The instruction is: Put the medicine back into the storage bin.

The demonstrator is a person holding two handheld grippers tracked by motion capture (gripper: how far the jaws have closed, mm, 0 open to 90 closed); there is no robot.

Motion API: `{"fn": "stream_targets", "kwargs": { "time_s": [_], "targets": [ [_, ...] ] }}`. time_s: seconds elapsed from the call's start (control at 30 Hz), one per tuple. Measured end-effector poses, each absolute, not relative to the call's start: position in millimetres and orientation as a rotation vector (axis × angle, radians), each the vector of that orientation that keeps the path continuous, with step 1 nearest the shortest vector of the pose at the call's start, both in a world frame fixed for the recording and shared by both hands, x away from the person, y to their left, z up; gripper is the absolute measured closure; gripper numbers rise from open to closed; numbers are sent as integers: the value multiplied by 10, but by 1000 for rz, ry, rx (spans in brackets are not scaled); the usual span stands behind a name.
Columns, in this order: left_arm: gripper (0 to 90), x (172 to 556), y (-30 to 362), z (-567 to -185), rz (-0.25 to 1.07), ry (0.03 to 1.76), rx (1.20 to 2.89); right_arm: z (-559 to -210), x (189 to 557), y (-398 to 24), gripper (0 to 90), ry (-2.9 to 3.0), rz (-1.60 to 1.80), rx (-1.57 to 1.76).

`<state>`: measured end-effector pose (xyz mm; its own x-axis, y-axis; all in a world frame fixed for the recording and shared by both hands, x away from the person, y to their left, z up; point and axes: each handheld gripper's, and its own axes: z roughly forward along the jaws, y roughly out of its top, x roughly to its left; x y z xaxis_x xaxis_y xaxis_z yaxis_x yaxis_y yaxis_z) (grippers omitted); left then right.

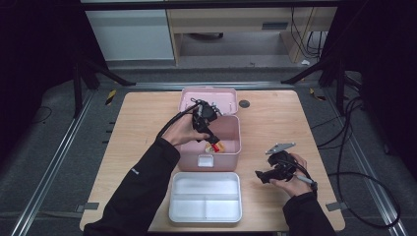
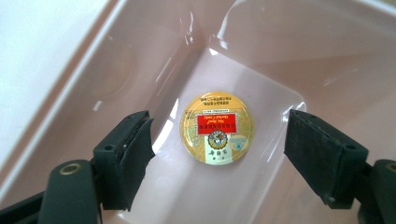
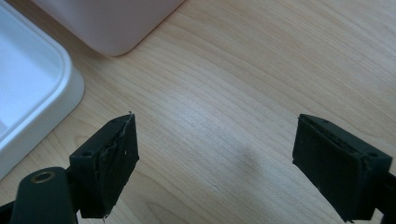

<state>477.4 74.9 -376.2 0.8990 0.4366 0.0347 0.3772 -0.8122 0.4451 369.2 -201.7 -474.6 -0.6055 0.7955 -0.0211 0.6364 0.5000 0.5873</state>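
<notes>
A small round tin (image 2: 217,128) lies flat on the floor of the pink box (image 2: 116,60). Its lid is yellow with a red label and tiny writing. The box is open and sits in the middle of the worktop (image 1: 275,123).

A pink box (image 1: 223,160) is set mid-bench (image 1: 275,128); a white tray (image 1: 205,197) is placed against the near edge.

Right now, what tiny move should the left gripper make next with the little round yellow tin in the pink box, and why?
Probably straight down. The left gripper is open above the round yellow tin with the red label, which lies flat on the floor of the pink plastic box, between the pads but untouched. Lowering the pads beside its rim should come before closing.
</notes>
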Motion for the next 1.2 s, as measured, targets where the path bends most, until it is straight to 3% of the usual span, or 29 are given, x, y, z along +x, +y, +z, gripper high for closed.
{"fn": "stream_targets", "kwargs": {
  "time_s": [0.47,0.83,1.2],
  "targets": [
    [338,4239,1444,-3278,373,611,2390,-4710,3681,-2027,215,2424,833,1204],
    [388,3845,2113,-3460,426,732,2321,-4702,3674,-2012,248,2431,858,1176],
    [427,3522,2461,-4003,363,861,2314,-4651,3638,-1959,280,2431,903,1147]
  ]
}}
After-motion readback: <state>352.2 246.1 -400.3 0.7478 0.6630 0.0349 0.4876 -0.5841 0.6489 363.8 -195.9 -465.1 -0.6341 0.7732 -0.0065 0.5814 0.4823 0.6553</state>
